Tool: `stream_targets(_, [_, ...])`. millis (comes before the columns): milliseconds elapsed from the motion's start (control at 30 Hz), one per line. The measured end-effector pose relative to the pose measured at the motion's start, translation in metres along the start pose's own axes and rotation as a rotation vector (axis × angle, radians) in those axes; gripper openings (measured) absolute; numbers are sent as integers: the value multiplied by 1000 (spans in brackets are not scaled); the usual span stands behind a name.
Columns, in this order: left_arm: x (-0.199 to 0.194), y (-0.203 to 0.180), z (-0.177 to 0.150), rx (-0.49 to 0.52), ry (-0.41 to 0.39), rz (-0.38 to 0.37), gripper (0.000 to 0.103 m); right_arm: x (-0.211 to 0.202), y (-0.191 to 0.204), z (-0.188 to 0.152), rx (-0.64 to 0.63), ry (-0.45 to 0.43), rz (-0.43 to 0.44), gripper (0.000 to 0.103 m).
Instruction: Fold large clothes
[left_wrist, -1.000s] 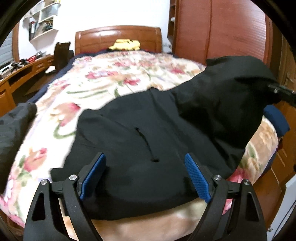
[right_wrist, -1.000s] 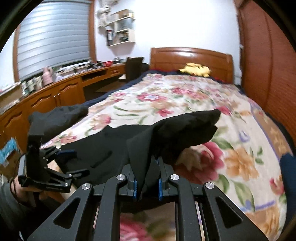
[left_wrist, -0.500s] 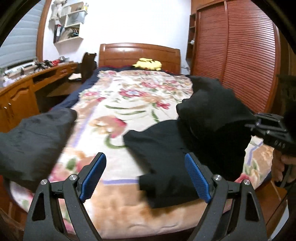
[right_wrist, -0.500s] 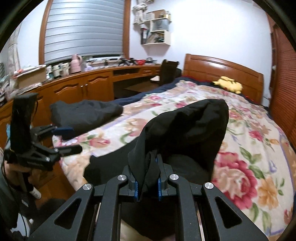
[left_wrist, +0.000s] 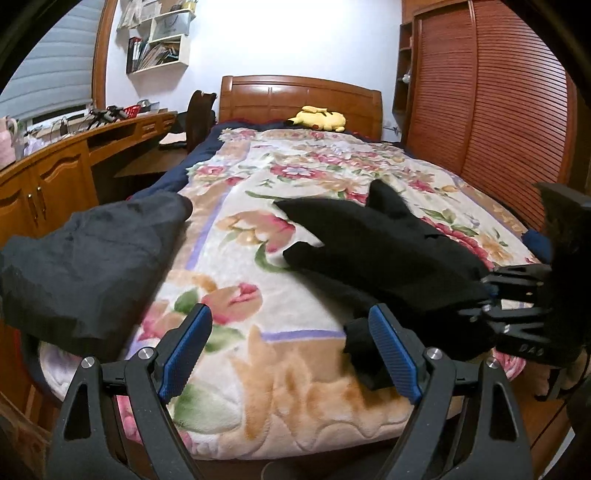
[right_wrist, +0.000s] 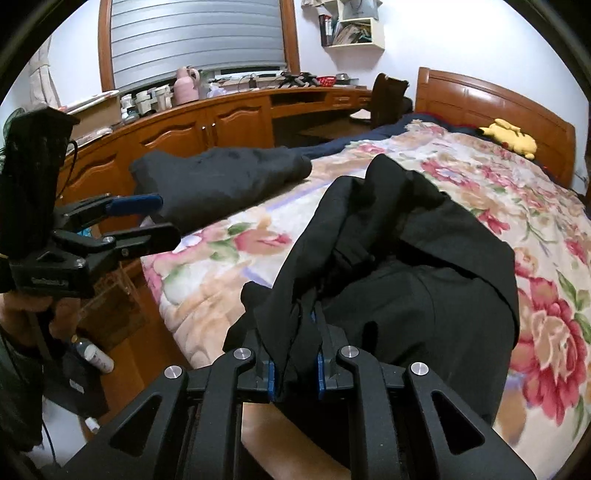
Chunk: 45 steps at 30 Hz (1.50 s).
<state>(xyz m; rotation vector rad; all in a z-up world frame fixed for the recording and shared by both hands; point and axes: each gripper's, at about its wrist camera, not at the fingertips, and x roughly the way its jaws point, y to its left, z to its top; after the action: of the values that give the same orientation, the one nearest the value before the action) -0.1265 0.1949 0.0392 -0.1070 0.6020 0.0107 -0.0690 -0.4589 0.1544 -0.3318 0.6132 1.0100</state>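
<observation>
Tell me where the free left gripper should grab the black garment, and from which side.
Judging by its pose, take the loose corner of the black garment hanging at the bed's foot edge, beside the open left gripper. Come from the foot of the bed, its right finger already alongside. The right gripper already pinches another bunched edge, so this gives a second hold.

Garment on bed foot, right; second garment left edge; plush toy at headboard.
</observation>
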Motion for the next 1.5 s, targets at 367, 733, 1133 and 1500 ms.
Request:
stream_targets(367, [-1,-8,2,6,-17,-14,87,-64,-6,19,15,-114,-50,77])
stream_targets(733, [-3,-46,24,21,-67,-95,87,-95,-48,-21,118,-124,-219,77])
stream_targets(1133, [34,-93,33,126,38,-148,48,-94,-52,-24,149,-46,-262,77])
stream_targets(1500, [52,-73,-21,124,113,-169,16,-62,-66,-24,115,-20,-243,77])
